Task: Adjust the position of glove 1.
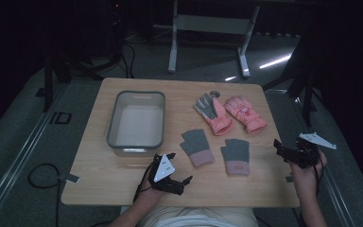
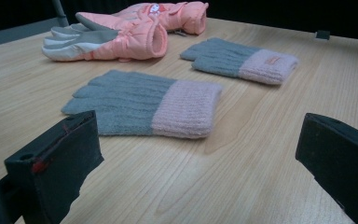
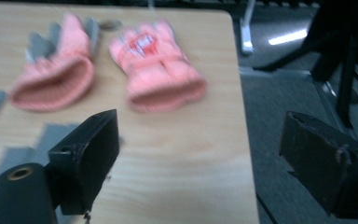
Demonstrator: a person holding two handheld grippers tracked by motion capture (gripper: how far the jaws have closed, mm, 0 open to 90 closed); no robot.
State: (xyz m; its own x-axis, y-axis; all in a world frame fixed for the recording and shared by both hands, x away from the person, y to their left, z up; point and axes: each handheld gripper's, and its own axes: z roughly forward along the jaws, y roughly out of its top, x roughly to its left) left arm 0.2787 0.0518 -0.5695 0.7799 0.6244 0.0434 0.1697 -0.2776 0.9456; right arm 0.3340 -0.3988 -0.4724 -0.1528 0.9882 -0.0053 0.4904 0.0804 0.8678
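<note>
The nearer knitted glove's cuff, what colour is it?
Pale pink on the nearer knitted glove, below a grey hand; clearest in the left gripper view.

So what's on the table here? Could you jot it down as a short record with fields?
Table: light wooden top
Bin: grey plastic, empty, at the left
Knit gloves: two grey ones with pink cuffs, side by side at the middle
Ski gloves: two pink padded ones, behind them
Left tongs: open, near the front edge, holding nothing
Right tongs: open, at the right edge, holding nothing
</note>
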